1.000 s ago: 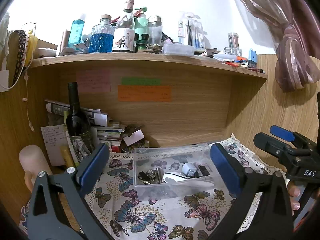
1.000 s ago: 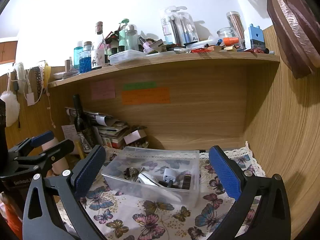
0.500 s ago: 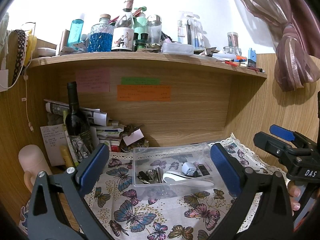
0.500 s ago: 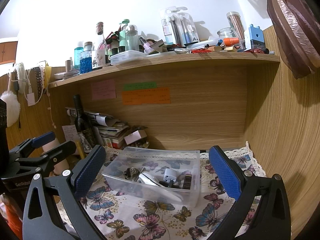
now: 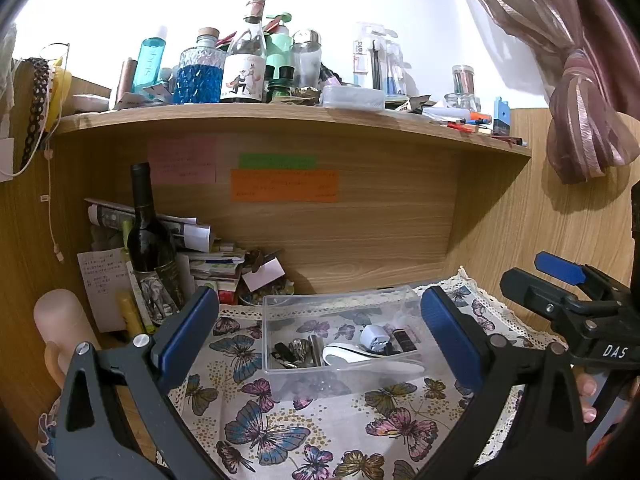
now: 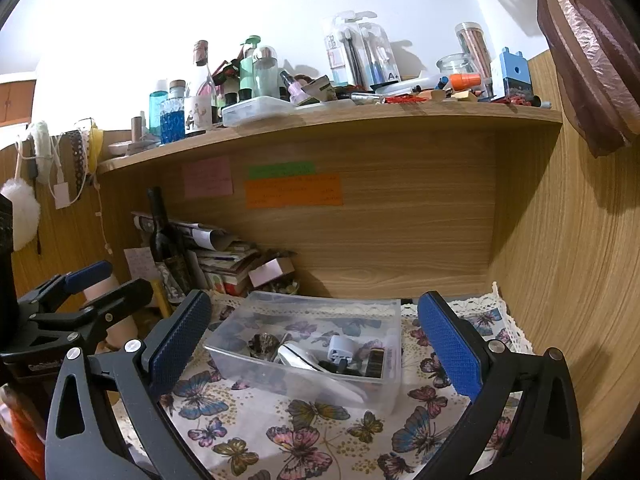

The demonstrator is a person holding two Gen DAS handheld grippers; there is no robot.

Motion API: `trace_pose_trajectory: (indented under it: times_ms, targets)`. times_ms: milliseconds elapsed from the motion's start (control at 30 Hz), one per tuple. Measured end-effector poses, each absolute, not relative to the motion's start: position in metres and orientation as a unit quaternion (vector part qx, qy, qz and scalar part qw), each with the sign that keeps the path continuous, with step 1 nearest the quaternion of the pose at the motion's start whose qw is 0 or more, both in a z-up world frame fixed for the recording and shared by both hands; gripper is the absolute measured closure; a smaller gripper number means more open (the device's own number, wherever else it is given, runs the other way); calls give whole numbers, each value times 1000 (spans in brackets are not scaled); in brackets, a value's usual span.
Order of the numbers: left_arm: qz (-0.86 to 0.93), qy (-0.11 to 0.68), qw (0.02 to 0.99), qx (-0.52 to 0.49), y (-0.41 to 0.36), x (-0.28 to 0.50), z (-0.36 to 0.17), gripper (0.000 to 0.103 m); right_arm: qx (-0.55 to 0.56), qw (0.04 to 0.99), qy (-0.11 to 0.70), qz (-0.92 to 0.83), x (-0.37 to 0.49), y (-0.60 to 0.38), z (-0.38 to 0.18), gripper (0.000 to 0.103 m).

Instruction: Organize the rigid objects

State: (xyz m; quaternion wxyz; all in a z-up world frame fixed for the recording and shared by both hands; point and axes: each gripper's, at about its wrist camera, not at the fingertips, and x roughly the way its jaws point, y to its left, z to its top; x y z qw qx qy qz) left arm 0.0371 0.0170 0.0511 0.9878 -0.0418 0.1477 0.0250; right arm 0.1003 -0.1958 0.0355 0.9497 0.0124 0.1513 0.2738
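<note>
A clear plastic box point(image 5: 280, 344) point(image 6: 384, 380) stands on the butterfly-print cloth point(image 5: 304, 432) point(image 6: 304, 436) under the wooden shelf. Inside it lie a white plug adapter point(image 5: 374, 339) point(image 6: 340, 347), a white curved piece point(image 5: 360, 356), metal clips point(image 5: 298, 350) point(image 6: 264, 342) and a small dark block point(image 5: 405, 339) point(image 6: 376, 360). My left gripper point(image 5: 320, 332) hangs open in front of the box, nothing between its blue pads. My right gripper point(image 6: 314, 332) is likewise open and empty, also facing the box. Each gripper appears at the edge of the other's view.
A dark wine bottle point(image 5: 150, 240) point(image 6: 162, 236), rolled papers and stacked booklets point(image 5: 208, 264) crowd the back left corner. A pale cylinder point(image 5: 64, 328) stands at far left. The upper shelf point(image 5: 280, 114) point(image 6: 360, 116) carries several bottles and jars. A curtain point(image 5: 576, 120) hangs right.
Almost nothing: both grippers stay open and hover in place, with only a slight drift of the views. The box and its contents have not moved.
</note>
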Motion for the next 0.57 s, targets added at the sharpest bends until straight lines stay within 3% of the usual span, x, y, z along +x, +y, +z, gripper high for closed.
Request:
trace_pose_trajectory:
  times_ms: [567]
  targets:
    - [24,155,987,-46,19,40,49,0,2,948,159,276,104,-192,30,0]
